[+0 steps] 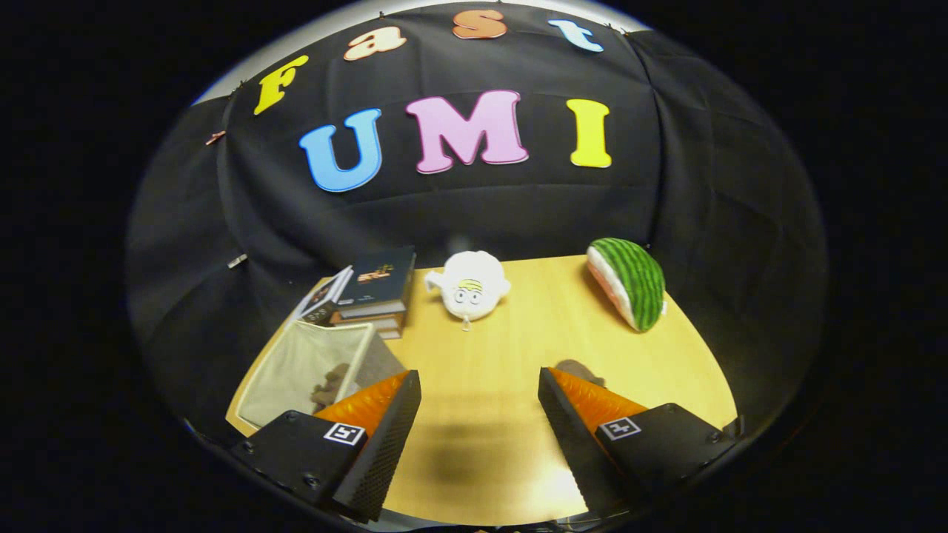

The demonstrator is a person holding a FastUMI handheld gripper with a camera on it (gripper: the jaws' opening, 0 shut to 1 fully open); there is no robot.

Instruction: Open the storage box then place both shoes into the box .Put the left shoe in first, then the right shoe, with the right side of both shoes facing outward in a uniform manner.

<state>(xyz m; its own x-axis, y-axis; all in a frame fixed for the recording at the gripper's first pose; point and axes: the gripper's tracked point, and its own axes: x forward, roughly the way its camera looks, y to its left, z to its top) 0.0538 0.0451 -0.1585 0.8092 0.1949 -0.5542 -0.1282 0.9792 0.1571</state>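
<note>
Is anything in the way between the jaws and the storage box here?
Nothing visible. The gripper hangs with jaws open over the table, and the storage box sits right beside one jaw, partly behind it. The stack of books stands beyond the box; the white plush toy lies ahead of the jaws.

The claw hangs over the desk with its fingers spread wide apart and nothing between them but bare desk top. Just beyond the left finger stands the box, translucent, with a dark shape, likely a shoe, showing through its wall. Beyond the box lies a stack of books. Straight ahead of the claw, well off, sits a white plush toy. Ahead and to the right rests a watermelon-slice plush. A small dark thing peeks out just past the right fingertip; what it is cannot be told.
</note>
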